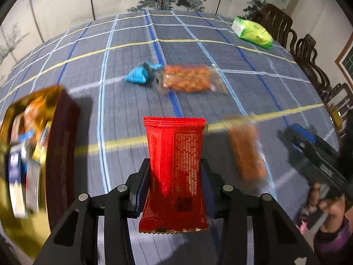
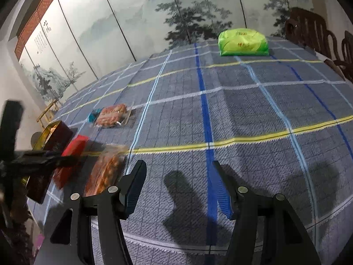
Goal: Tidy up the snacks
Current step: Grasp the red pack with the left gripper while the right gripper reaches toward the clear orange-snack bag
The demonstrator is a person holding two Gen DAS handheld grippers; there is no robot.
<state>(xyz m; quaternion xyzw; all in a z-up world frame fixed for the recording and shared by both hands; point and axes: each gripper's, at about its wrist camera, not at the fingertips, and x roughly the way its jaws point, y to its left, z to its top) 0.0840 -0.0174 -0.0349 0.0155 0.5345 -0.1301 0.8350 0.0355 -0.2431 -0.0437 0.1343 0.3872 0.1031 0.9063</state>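
**At the lower centre: red packet clamped, box waiting at the left**

At the left edge of the left wrist view sits the gold-lined box [image 1: 59, 145], already holding several blurred packets. In the lower centre, the left gripper [image 1: 175, 176] is clamped on the red snack packet [image 1: 175, 167], which stands upright between the pads. Just right of it lies a blurred orange snack bar [image 1: 247, 152]; farther up are a blue wrapped sweet [image 1: 138, 75] and a clear peanut packet [image 1: 187, 79], touching or nearly so. The green pack [image 1: 251, 32] sits far at the upper right.

At the right, the right gripper [image 2: 178, 190] hovers with jaws apart and empty over the checked cloth [image 2: 242, 110].

The step in hand looks like the pick-up of the red packet. Next it likely needs carrying leftward over the box rim before release.
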